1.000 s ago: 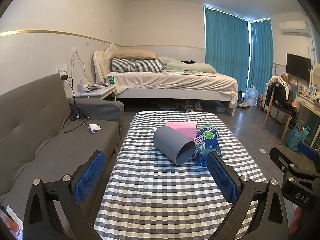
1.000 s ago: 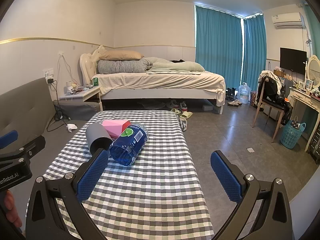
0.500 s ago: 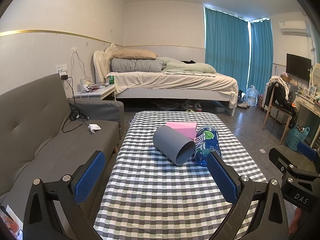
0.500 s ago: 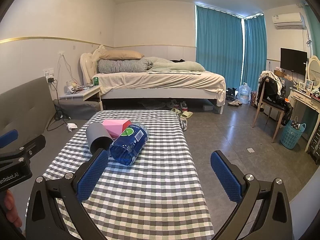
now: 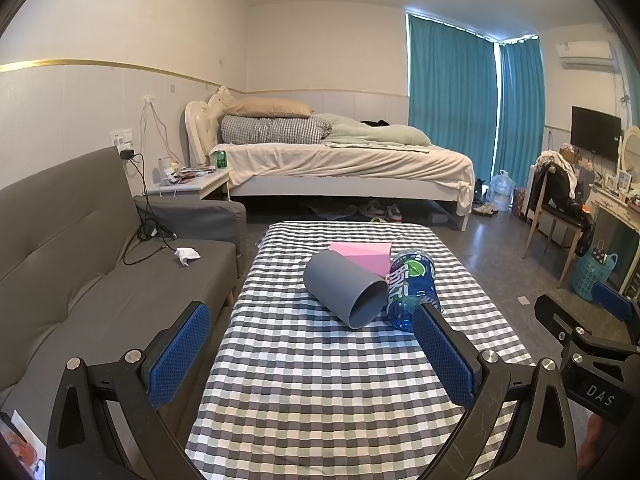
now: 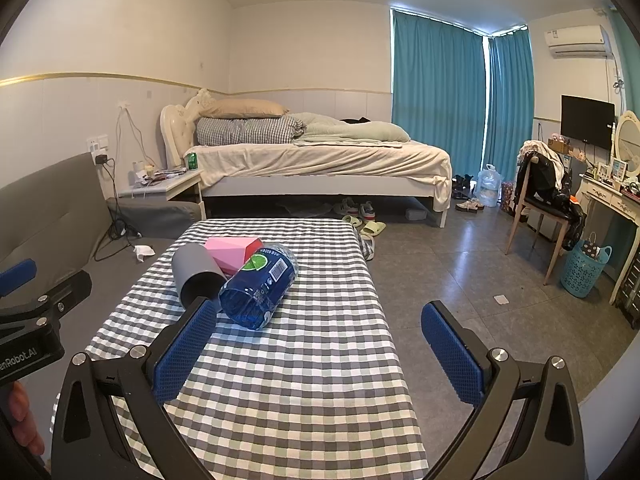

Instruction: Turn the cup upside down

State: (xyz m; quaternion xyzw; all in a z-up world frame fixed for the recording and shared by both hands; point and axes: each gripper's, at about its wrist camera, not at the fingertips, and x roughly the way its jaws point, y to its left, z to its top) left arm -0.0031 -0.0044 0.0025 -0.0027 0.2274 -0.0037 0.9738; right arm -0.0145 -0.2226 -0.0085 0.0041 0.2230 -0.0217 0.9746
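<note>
Bedroom clutter is sitting behind a checked tablecloth (image 5: 320,380) where the grey cup (image 5: 344,288) is lying on its side, mouth towards me, touching a blue plastic bottle (image 5: 412,288) and a pink box (image 5: 366,254); I am holding my left gripper (image 5: 312,354) wide and empty; my right gripper (image 6: 320,354) is gaping too, off to the side; I am judging that a careless approach risks nudging the bottle, rolling the cup away.

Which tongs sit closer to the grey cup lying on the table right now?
Left, by a judgement of framing. The left tongs face the grey cup nearly head-on, open and short of it. The right tongs, also open, point past it; the cup lies off their left side.
</note>
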